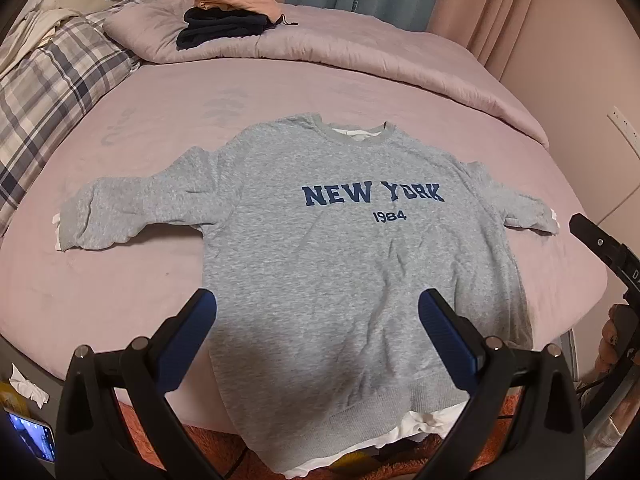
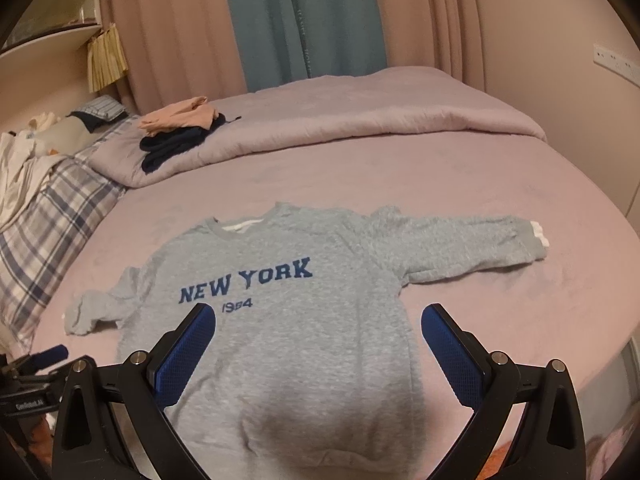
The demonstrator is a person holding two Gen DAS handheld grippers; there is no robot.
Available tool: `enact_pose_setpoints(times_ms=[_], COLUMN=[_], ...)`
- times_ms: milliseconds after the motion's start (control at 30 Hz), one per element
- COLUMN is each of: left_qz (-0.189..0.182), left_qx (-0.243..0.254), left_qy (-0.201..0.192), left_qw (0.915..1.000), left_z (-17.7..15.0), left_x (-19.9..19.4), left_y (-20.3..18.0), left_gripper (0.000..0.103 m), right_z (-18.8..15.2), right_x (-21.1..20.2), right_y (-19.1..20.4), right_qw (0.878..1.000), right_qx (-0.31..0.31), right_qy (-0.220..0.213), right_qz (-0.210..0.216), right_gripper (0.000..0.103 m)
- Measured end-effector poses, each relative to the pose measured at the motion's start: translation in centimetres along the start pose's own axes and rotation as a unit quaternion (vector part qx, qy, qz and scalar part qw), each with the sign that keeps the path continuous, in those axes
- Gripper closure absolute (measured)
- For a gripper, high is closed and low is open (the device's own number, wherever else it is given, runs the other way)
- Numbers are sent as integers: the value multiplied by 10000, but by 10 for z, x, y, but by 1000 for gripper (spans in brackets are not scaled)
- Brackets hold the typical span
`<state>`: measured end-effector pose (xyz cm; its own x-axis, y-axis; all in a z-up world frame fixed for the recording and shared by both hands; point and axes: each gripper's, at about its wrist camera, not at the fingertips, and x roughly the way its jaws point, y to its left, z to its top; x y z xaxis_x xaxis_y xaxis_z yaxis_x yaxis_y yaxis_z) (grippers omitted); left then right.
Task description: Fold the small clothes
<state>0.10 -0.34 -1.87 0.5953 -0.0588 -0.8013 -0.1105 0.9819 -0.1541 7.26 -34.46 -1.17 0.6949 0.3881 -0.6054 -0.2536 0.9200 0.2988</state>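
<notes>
A grey sweatshirt (image 1: 328, 248) with "NEW YORK 1984" in blue lies flat, face up, on the pink bed, sleeves spread out; it also shows in the right wrist view (image 2: 280, 320). Its hem hangs over the near bed edge, with a white lining showing. My left gripper (image 1: 316, 312) is open and empty, held above the lower part of the sweatshirt. My right gripper (image 2: 318, 320) is open and empty, above the lower right part of the body. The right gripper's tip shows at the right edge of the left wrist view (image 1: 600, 244).
A folded peach garment on a dark one (image 1: 228, 12) sits on the rolled pink duvet (image 1: 360, 52) at the back. Plaid pillows (image 1: 48, 76) lie at the left. An orange rug (image 1: 224, 444) and a phone (image 1: 32, 436) lie below the bed edge.
</notes>
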Motion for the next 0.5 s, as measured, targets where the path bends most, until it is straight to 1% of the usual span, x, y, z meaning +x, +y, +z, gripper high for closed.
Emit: enact_pose_setpoints(times_ms=[133, 300, 500], left_qz=[-11, -20, -156], left_qx=[-48, -33, -161], left_qy=[47, 30, -4], left_qw=[10000, 10000, 9997], left_z=[1, 2, 6], left_x=[4, 5, 8], left_y=[0, 1, 6], left_gripper=[2, 3, 4], right_z=[-1, -2, -1], right_x=[0, -3, -5], right_y=[-5, -11, -21], right_qw=[10000, 9998, 9993], right_qx=[84, 196, 364], right_qy=[18, 0, -8], right_qz=[33, -105, -78], right_gripper=[0, 0, 0])
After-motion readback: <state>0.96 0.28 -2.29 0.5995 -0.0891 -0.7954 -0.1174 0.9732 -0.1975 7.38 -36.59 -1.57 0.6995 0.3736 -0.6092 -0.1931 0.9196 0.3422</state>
